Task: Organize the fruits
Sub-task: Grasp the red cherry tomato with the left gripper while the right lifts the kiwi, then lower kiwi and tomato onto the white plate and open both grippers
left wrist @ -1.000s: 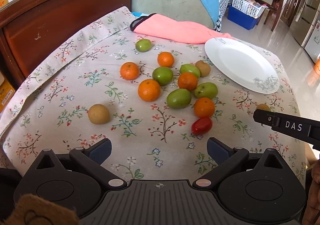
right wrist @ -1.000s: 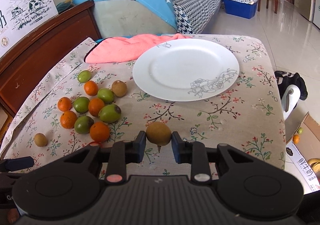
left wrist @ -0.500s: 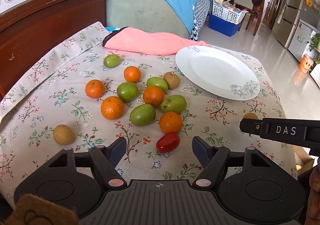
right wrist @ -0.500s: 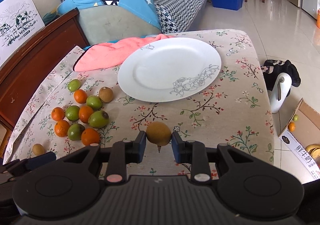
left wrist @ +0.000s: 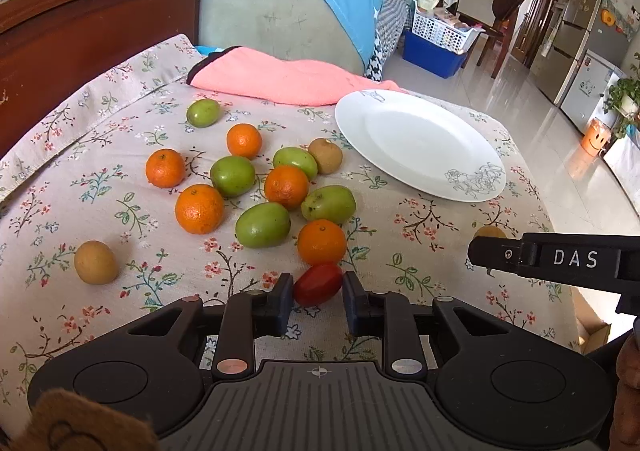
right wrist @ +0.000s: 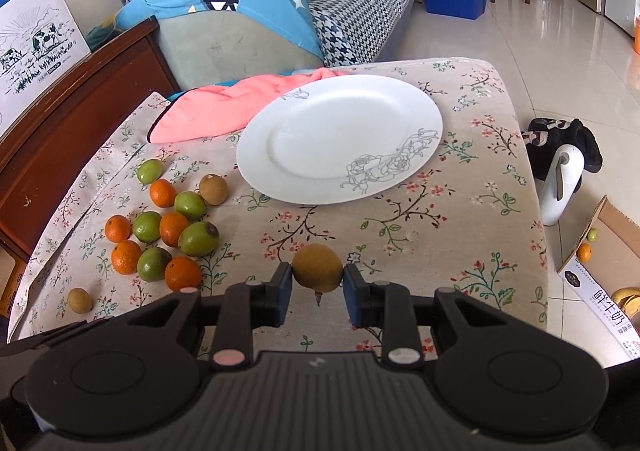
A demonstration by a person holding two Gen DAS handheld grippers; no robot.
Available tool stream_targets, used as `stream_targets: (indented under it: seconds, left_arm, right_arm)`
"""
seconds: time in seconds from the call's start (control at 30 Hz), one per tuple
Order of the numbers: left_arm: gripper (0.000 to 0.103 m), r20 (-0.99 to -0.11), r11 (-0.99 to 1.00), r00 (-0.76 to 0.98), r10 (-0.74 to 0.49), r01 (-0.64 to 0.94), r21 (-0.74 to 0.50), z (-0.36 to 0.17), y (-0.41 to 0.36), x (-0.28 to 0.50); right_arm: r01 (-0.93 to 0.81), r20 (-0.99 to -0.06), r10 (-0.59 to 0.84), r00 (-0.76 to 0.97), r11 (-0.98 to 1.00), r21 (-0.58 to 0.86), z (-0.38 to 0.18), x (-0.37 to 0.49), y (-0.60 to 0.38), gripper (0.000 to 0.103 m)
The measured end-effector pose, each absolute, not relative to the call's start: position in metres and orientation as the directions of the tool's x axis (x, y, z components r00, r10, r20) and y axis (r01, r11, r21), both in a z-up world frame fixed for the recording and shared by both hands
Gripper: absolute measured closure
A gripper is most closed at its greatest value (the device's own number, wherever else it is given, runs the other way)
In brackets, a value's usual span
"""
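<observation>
So the left gripper [left wrist: 316, 297] had just pinched shut on the little red fruit [left wrist: 318, 283] down on the floral tablecloth [left wrist: 120, 219], right against an orange [left wrist: 321, 242]. Right gripper [right wrist: 316, 285] was clamped on a brownish-yellow fruit [right wrist: 318, 267], short of the white plate [right wrist: 340, 139].

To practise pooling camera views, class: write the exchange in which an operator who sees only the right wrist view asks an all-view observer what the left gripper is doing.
Operator: I see only my brown fruit and the plate. What is the left gripper doing?
Observer: The left gripper has just been closing its jaws and is shut on a small red fruit.
Operator: Is that fruit clear of the pile?
Observer: No. The nearest orange sits directly behind it, seemingly touching.
</observation>
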State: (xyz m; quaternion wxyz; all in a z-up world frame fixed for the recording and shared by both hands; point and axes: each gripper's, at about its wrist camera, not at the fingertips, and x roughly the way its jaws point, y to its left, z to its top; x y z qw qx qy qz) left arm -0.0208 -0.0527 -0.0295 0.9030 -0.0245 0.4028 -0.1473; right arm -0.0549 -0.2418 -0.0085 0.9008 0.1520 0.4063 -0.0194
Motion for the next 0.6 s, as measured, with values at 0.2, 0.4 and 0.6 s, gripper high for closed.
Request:
stream_targets:
  seconds: [0.2,0.4,0.6]
  left_arm:
    - [0.079,-0.688,0.949,0.657,-0.308,0.258,-0.179,-0.015,-0.051,-0.026]
    - [0.079,-0.667,0.939,0.662,-0.342,0.27,-0.214,0.001,-0.05,-0.016]
    - [0.079,-0.66,0.93,0.656,-0.367,0.285,-0.234,0.007,-0.056,0.005]
  right_arm:
    - [0.147,-0.731,0.106,0.674,0.951,0.273,-0.003,-0.055,-0.244,0.075]
    - [0.125,-0.716,0.152,0.681,0.939,0.319,0.01,-0.048,-0.252,0.075]
    - [0.089,-0.707,0.196,0.68,0.934,0.345,0.018,-0.034,-0.257,0.075]
